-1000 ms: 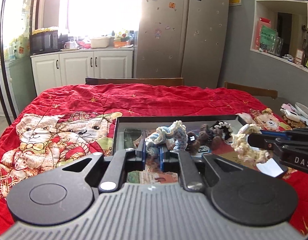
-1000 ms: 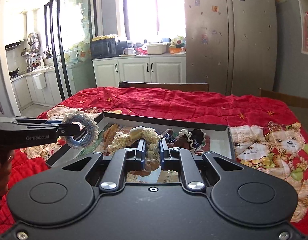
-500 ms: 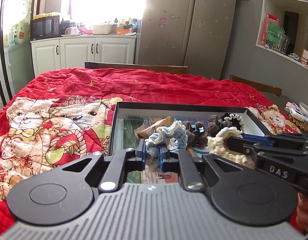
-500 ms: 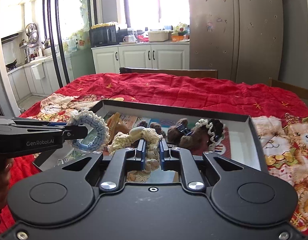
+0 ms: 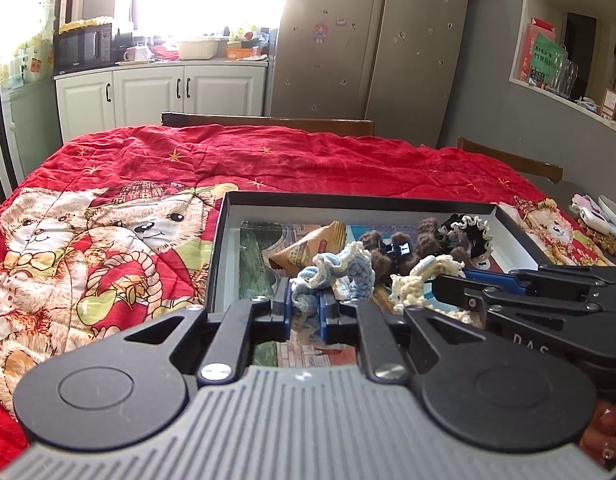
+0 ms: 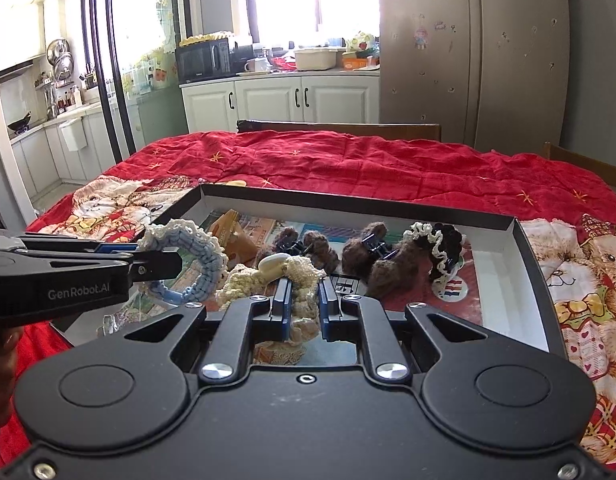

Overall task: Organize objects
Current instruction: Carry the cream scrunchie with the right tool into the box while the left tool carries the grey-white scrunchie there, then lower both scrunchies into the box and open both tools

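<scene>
A shallow black box (image 5: pixel 347 199) (image 6: pixel 347 206) lies on the red bear-print blanket. My left gripper (image 5: pixel 306 305) is shut on a blue and cream crocheted scrunchie (image 5: pixel 339 266) (image 6: pixel 196 258), held just above the box's near left part. My right gripper (image 6: pixel 304 306) is shut on a cream crocheted scrunchie (image 6: pixel 268 280) (image 5: pixel 411 286), held low over the box beside the blue one. Inside the box lie brown fuzzy hair clips (image 6: pixel 371 260) (image 5: pixel 399 246), a black scrunchie with cream lace edge (image 6: pixel 439 248) (image 5: pixel 467 232) and an orange snack packet (image 5: pixel 311 246).
The red blanket (image 5: pixel 268 160) covers the whole table. Wooden chair backs (image 6: pixel 339 128) stand at the far edge. At the right table edge lie small items and a plate (image 5: pixel 603 220). A fridge (image 5: pixel 367 36) and white cabinets stand behind. A hand (image 5: pixel 603 428) holds the right gripper.
Both grippers have come down and forward over the box with their scrunchies still gripped. The box now looks nearer and larger in both views.
</scene>
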{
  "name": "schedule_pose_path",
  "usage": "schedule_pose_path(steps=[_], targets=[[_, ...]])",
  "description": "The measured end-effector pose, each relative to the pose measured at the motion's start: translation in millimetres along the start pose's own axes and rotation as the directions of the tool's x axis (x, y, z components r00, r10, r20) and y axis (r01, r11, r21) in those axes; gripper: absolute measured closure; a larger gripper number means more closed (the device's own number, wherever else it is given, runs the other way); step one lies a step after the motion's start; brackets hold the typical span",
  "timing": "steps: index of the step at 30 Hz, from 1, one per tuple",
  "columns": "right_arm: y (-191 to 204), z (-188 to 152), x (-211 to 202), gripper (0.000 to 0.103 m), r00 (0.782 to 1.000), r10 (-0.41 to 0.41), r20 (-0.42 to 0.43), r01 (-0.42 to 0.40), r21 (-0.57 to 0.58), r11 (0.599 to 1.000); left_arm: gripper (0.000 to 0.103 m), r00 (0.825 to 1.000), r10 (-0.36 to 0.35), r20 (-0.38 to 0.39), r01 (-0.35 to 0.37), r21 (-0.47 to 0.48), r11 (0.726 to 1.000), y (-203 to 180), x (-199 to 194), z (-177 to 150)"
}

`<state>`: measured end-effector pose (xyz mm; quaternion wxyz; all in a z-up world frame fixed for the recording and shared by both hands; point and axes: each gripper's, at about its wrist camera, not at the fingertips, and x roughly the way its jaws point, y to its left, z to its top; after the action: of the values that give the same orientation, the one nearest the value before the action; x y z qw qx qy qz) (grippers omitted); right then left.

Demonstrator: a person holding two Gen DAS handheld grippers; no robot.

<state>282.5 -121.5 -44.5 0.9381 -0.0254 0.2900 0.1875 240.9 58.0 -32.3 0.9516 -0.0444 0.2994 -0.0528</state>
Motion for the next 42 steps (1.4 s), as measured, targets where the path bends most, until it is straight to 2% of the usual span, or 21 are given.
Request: schedule_pose_path(steps=[28,36,42], targets=[[0.2,-0.8,17.5,0.090,0.997,-0.030,-0.064,0.029,-0.002,1.000,0.081,0.999,0.021,-0.045,-0.019,0.041,0.999,-3.3,16.4,-6.6],[0.2,-0.3,21.1,0.089,0.996,-0.026,-0.083,0.026,-0.003,1.000,0.067,0.999,0.027,-0.046,-0.026,0.036,0.999,-2.6,17.4,-6.7],[1.5,-0.8,23.3,0.089,0.995,-0.025,-0.095,0.024,-0.009,1.000,0.063,0.999,0.029,-0.046,-0.028,0.038,0.999,-2.4,17.9,-6.7]])
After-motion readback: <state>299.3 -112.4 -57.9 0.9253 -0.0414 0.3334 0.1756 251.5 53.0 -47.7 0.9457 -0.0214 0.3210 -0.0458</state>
